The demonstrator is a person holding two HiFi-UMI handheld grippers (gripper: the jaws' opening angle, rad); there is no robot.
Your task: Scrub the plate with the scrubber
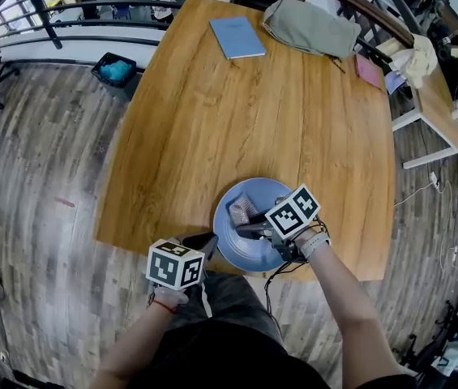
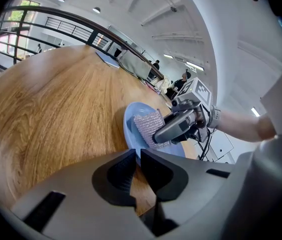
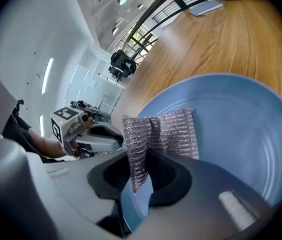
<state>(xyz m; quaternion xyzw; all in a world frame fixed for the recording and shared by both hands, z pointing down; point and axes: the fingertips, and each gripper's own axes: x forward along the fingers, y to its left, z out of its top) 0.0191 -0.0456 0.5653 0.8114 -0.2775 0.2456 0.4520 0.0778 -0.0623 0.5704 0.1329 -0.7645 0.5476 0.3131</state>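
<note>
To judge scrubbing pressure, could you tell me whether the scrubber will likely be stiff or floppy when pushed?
Probably floppy: the scrubber folds where the right hand-held gripper pinches it. Likely light, since its weave looks thin.

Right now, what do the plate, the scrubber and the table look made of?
The plate is smooth and light blue with a soft sheen: plastic or glazed ceramic, the look leaves it open. The scrubber seems a soft pad in silvery knitted thread, with glinting ribbed rows, and it folds. The table looks like wood or veneer, with visible grain and a satin finish.
</note>
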